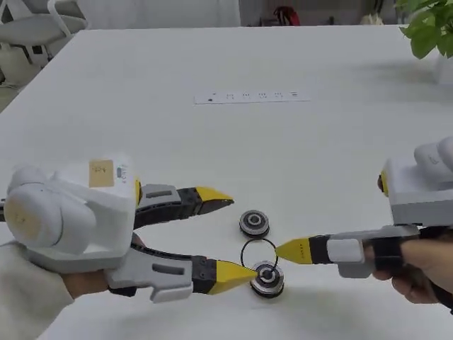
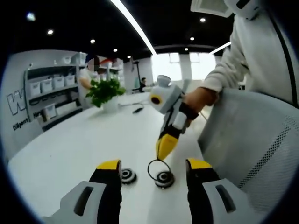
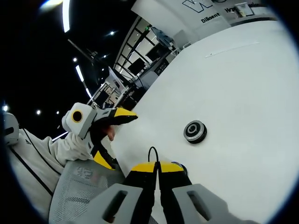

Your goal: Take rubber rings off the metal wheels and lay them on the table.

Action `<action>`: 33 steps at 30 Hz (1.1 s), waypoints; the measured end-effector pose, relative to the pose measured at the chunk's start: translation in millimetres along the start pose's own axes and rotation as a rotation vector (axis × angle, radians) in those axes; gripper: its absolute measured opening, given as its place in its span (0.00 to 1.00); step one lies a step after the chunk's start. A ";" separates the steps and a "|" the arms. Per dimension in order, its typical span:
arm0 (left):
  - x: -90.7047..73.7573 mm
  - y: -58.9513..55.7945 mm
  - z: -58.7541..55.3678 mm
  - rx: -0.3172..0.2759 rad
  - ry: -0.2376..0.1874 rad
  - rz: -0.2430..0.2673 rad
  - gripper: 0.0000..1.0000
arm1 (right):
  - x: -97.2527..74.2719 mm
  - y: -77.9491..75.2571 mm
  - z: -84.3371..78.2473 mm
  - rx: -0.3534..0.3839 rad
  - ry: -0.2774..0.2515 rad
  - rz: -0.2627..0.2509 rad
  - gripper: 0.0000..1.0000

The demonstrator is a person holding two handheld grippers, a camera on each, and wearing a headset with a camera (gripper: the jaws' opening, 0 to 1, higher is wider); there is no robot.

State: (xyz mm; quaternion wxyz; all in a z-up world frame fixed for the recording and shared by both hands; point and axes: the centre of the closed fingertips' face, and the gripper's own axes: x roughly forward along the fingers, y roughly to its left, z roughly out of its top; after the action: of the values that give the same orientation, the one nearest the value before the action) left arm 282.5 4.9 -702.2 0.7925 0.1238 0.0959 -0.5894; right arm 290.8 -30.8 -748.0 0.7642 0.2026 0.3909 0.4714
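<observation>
While my right claw (image 1: 278,249) is pinched onto the rubber ring (image 1: 258,241), which stands just above the near wheel (image 1: 267,278), my left claw (image 1: 241,237) gapes wide, its lower tip against that wheel. I'd hold the wheel down and peel slowly before laying the ring on the tabletop (image 1: 212,142). I count two wheels, including the far wheel (image 1: 254,223), and one freed ring.

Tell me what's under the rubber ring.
The rubber ring, held by the right gripper, stands over the near metal wheel; whether its lower edge hooks the wheel is covered.
</observation>
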 end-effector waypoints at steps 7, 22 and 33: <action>-25.3 7.0 8.8 -0.025 -0.013 0.074 0.73 | -6.6 3.4 15.4 0.004 -0.056 0.002 0.00; -80.2 10.9 10.2 -0.129 -0.026 0.193 0.95 | -13.8 24.9 19.7 -0.116 -0.005 -0.007 0.00; -123.8 15.0 -3.0 -0.165 -0.008 0.296 1.00 | -10.1 48.4 36.5 -0.161 -0.006 0.025 0.00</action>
State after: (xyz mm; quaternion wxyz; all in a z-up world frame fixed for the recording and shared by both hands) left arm 261.4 122.7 -666.9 0.8786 0.0688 0.1217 -0.4567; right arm 289.8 -14.6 -688.7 0.7732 0.1466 0.3469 0.5102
